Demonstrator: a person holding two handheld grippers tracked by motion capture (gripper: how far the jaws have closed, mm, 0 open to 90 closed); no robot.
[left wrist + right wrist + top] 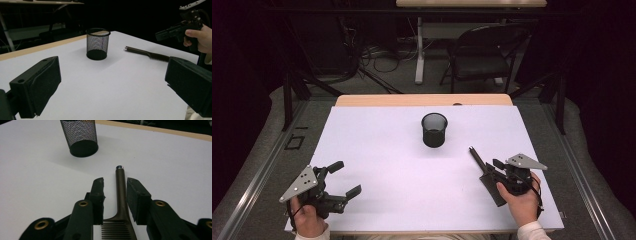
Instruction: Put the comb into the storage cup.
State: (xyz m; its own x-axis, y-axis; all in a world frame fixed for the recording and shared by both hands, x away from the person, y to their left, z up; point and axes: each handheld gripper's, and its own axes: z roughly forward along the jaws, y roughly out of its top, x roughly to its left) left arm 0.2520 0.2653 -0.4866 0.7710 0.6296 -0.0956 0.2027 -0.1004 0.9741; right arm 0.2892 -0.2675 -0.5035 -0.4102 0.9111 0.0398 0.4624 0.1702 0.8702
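Note:
A dark comb (475, 155) lies on the white table (377, 135) at the right, its thin handle (120, 187) pointing toward a black mesh cup (434, 131). My right gripper (490, 172) is low over the comb. In the right gripper view its jaws (115, 182) stand on either side of the handle, with a visible gap on the left side, so the pads are not pressing. My left gripper (346, 178) rests near the front left edge, wide open with nothing between its jaws (112, 67). The cup (97, 43) stands upright and looks empty.
A strip of bare wooden tabletop (422, 100) runs along the table's far edge. Beyond it stand a black folding chair (482, 55) and the white leg of another table (419, 55), with cables on the floor. The person's right hand (200, 37) holds the right gripper.

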